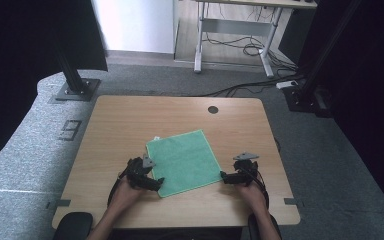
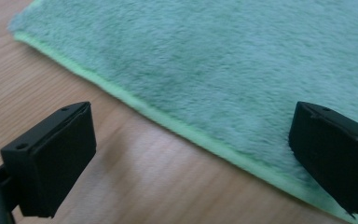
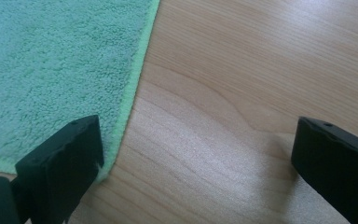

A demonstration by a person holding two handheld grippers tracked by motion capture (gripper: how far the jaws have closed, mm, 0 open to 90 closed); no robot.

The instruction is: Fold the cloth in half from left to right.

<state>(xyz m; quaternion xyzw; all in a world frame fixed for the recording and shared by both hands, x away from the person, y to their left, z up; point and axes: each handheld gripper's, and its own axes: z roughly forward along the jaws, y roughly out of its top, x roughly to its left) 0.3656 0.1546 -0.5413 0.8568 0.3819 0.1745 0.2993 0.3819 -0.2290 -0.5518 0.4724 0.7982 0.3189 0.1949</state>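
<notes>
A green cloth lies flat on the wooden table, near the front edge at its middle, turned slightly askew; a small white tag at its far left corner is too small to read. Bare wood lies open on every side. The left gripper sits at the cloth's near left corner, jaws wide apart, straddling the hem, gripping nothing. The right gripper sits at the near right corner, equally wide, holding nothing.

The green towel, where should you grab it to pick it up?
Best guess: grab the green towel by its two near corners, coming in low from the person's side. It lies flat on the table, so only the thin edges offer a pinch. The open left hand-held gripper and right hand-held gripper already flank those corners.
</notes>
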